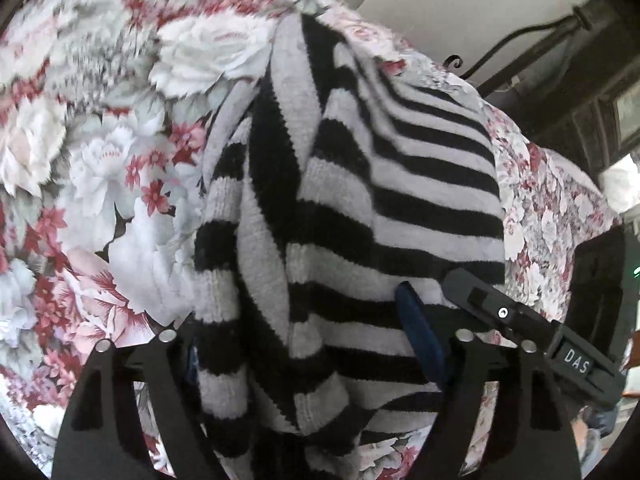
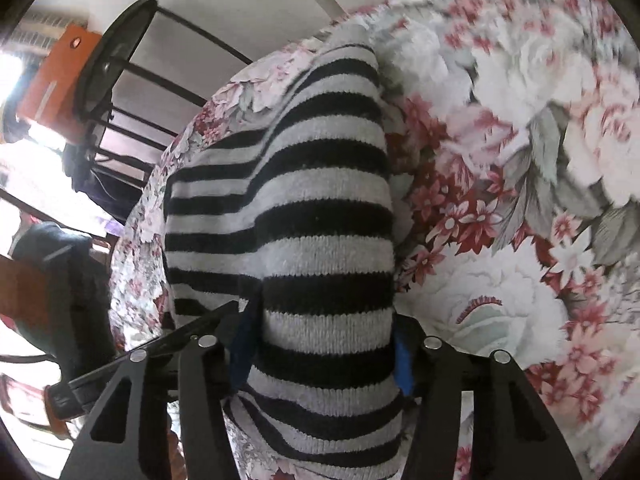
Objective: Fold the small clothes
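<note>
A black-and-white striped knit sweater (image 1: 340, 184) lies on a floral bedspread (image 1: 100, 160), partly lifted and bunched. My left gripper (image 1: 312, 356) is shut on a thick fold of the sweater, which fills the gap between its blue-padded fingers (image 1: 420, 332). My right gripper (image 2: 324, 356) is shut on another part of the same sweater (image 2: 304, 208), the knit pinched between its blue pads (image 2: 242, 344). The right gripper's body also shows at the right of the left wrist view (image 1: 520, 320). The fabric hides the fingertips in both views.
The floral bedspread (image 2: 520, 160) covers the bed around the sweater. A dark metal bed frame (image 1: 520, 36) and white wall stand behind. In the right wrist view a black metal rack (image 2: 120, 80) with an orange box (image 2: 56, 76) stands beyond the bed's edge.
</note>
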`<state>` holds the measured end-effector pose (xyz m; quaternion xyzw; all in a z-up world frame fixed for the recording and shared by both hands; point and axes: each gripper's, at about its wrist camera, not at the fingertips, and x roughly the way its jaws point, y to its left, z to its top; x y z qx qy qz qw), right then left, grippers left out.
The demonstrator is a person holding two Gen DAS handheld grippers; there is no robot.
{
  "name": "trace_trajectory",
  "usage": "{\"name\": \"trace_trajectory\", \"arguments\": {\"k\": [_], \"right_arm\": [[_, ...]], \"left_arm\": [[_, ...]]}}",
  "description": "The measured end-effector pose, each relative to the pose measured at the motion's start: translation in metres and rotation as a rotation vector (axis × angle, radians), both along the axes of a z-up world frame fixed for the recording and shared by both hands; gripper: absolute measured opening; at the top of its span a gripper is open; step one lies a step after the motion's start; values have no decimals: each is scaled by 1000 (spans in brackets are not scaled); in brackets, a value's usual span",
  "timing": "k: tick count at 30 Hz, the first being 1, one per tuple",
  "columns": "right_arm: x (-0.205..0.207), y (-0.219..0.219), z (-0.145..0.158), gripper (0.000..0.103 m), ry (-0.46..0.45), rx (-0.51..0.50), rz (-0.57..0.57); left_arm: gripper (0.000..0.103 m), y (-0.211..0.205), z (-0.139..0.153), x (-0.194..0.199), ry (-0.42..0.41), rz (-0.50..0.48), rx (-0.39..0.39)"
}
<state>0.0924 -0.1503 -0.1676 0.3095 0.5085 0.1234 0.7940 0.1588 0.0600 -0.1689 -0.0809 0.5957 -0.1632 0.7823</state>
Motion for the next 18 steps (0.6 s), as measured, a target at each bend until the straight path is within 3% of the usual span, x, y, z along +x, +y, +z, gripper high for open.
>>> {"name": "trace_trajectory", "arguments": {"k": [10, 14, 18], "right_arm": [[-34, -16, 50, 52, -61, -43, -3], [-61, -45, 78, 52, -102, -79, -49], [-87, -82, 86, 52, -96, -75, -118]], "left_arm": [[74, -34, 53, -31, -92, -27, 2], [74, -68, 69, -49, -103, -91, -28], [73, -109, 80, -71, -126, -152, -13]]}}
